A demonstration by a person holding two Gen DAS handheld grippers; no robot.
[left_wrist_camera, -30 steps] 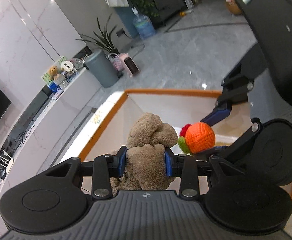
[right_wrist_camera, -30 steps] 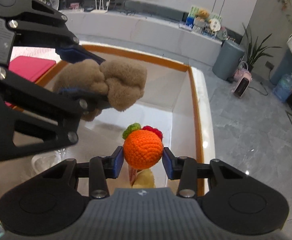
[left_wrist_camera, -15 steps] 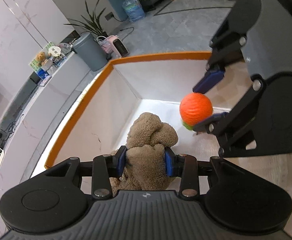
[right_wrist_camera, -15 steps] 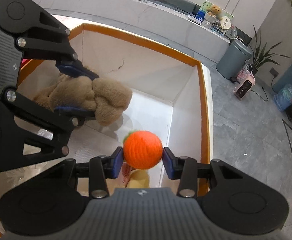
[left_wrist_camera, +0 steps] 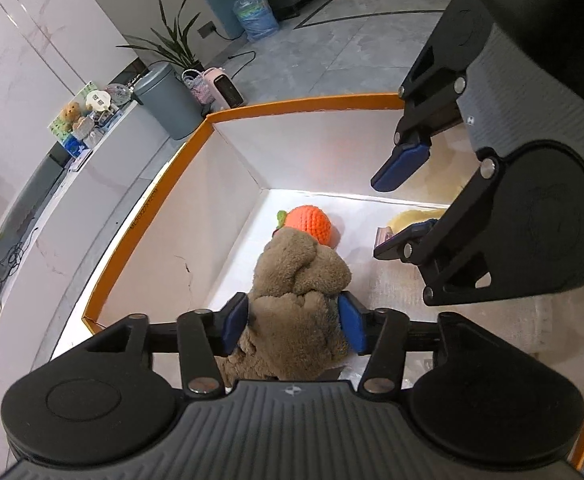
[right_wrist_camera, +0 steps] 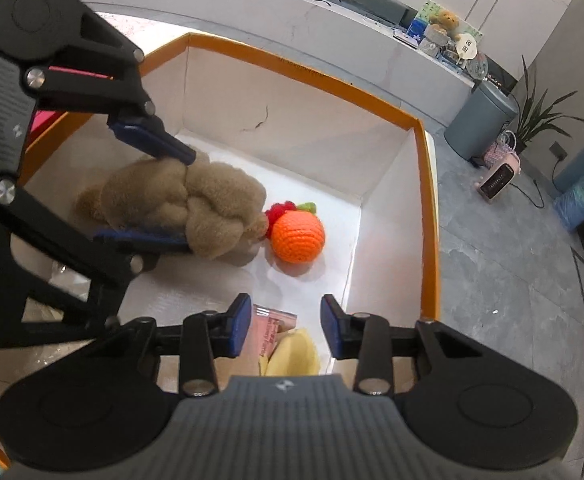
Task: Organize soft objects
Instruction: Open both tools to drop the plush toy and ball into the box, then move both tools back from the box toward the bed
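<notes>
Left gripper [left_wrist_camera: 294,328]: 2 blue pads pressed into the sides of a brown plush toy [left_wrist_camera: 298,280], fur bulging between them, grip firm. From the right wrist view the plush hangs low inside the orange-rimmed box [right_wrist_camera: 312,76], its head just beside or touching the crocheted orange [right_wrist_camera: 298,236]; whether it already rests on the box floor cannot be told. Right gripper [right_wrist_camera: 285,326]: jaws parted wide, nothing between them, poised above the box interior. The crocheted orange lies free on the white floor near the far corner, green leaf and red bit on its far side. Directly below the right gripper sit a pink packet [right_wrist_camera: 269,328] and a yellow soft item [right_wrist_camera: 292,354], both inside the box. Progress judgement: 1 soft object delivered and let go, 1 more in the box but not yet released. Left to do: open the left pads, lift clear. Further items outside the box are not visible.
</notes>
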